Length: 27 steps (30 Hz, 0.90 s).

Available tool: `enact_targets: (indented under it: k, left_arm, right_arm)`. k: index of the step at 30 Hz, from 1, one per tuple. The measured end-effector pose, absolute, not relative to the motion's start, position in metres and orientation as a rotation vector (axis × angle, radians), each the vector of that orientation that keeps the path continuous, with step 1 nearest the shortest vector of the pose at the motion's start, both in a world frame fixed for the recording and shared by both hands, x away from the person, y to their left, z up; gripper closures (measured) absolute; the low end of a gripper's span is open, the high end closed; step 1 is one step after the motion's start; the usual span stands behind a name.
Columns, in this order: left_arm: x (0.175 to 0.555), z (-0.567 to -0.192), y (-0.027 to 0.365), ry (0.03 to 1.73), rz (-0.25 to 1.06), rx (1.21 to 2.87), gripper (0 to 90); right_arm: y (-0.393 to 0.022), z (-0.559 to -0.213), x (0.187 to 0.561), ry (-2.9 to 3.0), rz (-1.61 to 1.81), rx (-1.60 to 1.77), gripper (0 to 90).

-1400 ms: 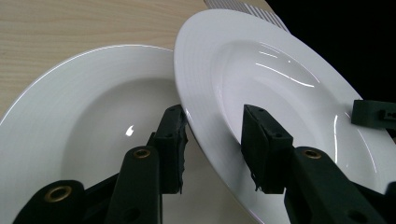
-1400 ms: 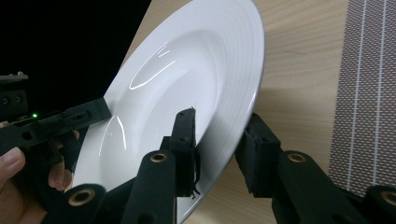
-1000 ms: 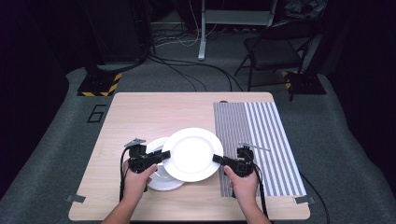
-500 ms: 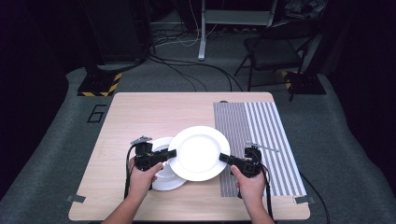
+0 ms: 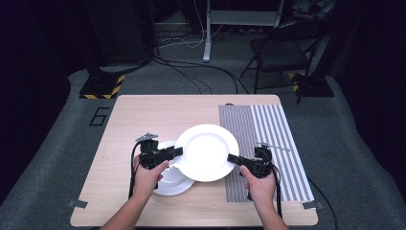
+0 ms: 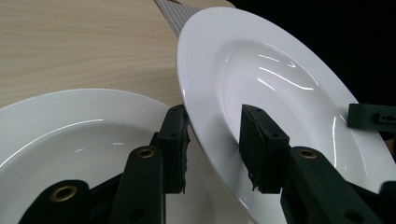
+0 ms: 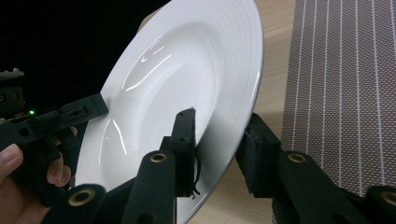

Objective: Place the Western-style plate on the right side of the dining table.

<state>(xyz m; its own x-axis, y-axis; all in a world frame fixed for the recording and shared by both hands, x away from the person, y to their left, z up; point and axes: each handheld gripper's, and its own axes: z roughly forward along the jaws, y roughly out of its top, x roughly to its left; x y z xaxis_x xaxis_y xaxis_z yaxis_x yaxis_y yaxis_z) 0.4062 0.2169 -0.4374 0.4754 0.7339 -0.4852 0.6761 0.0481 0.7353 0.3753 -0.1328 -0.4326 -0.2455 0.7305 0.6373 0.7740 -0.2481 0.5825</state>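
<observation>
Plates first, scanning from 9 o'clock across to 3 o'clock on the wooden table (image 5: 119, 120). Lower plate (image 5: 168, 183) sits flat on the wood at roughly 7 o'clock of table centre, white, partly covered by the upper one. Left hand (image 5: 146, 176) comes in from 6 o'clock holding the left gripper (image 5: 176, 152), jaws pointing toward 3 o'clock. Its jaws straddle the 9 o'clock rim of the upper plate (image 5: 207, 152): one pad under the rim, one on top in the well (left gripper view shows both pads (image 6: 173, 140) against the porcelain, so pinching, not spread).

Upper plate is white, deep-welled, held above the table, overlapping the lower plate's 1 o'clock edge and reaching over the near edge of the striped mat (image 5: 268, 143). In both gripper views it looks tilted, clear of the surface beneath.

Right gripper (image 5: 231, 158) clamps the opposite rim at about 4 o'clock of that plate, jaws pointing toward 9 o'clock, right hand (image 5: 261, 184) behind it over the mat. Right gripper view: rim sandwiched between its two pads, both in contact. Mat covers the table's 3 o'clock side, grey with white stripes.
</observation>
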Motion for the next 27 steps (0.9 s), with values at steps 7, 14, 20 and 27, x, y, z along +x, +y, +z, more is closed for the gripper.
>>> enact_targets:
  k: [7, 14, 20, 27]
  left_arm:
    - [0.412, -0.436, 0.203, 1.219, 0.053, 1.671, 63.2]
    - [0.417, -0.436, 0.187, 1.194, 0.049, 1.685, 63.2]
    - [0.421, -0.435, 0.176, 1.187, 0.037, 1.698, 63.2]
    - [0.424, -0.43, 0.165, 1.178, 0.042, 1.7, 63.2]
  right_arm:
    - [-0.145, -0.434, 0.377, -1.875, -1.541, -1.93, 68.7]
    - [-0.159, -0.433, 0.373, -1.881, -1.544, -1.957, 68.5]
    - [-0.17, -0.431, 0.37, -1.87, -1.543, -1.982, 68.4]
    - [-0.18, -0.427, 0.369, -1.863, -1.552, -1.997, 68.0]
